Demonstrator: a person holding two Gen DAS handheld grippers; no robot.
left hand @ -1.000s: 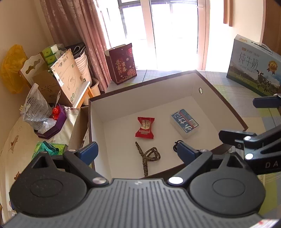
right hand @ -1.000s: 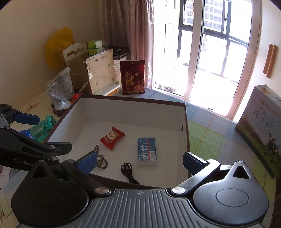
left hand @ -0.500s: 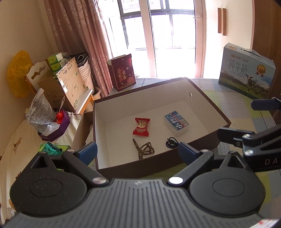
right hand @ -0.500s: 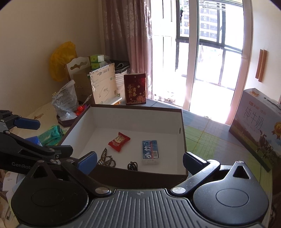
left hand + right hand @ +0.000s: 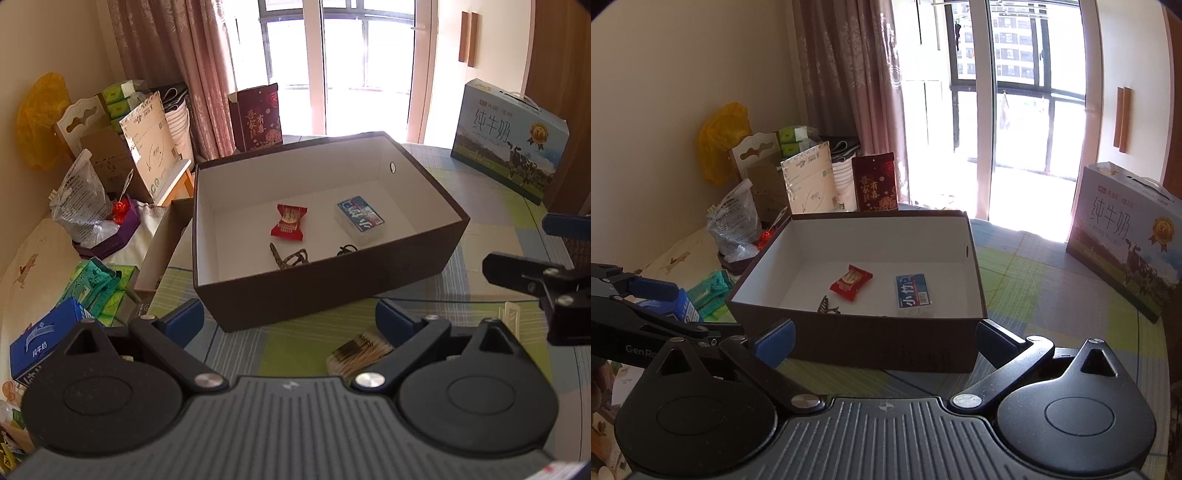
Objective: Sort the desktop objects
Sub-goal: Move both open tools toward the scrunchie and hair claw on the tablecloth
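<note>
**Both grippers held wide, empty, short of the box**

We see the left gripper (image 5: 290, 319) with its blue pads spread well apart, nothing between them. Just below its right finger (image 5: 397, 321), a bundle of cotton swabs (image 5: 360, 352) lies on the checked tablecloth (image 5: 480, 236), partly hidden by that finger. The right gripper (image 5: 884, 339) has its pads spread just as wide and is also empty.

Ahead of both finger pairs sits the brown box (image 5: 332, 284), open top, white inside. Its near wall fills the gap between the right gripper's fingers. Inside, nearest the wall: a patterned strap (image 5: 288, 256) and a black cable (image 5: 345, 250), both partly cut off by the wall. Beyond them, a red snack packet (image 5: 289, 222) lies ahead of the left finger's side, and a blue tissue pack (image 5: 360, 218) toward the right finger's side. These two are apart, not touching.

Far right on the cloth stands a milk carton case (image 5: 509, 140). Behind the box stands a red gift bag (image 5: 258, 118).
</note>
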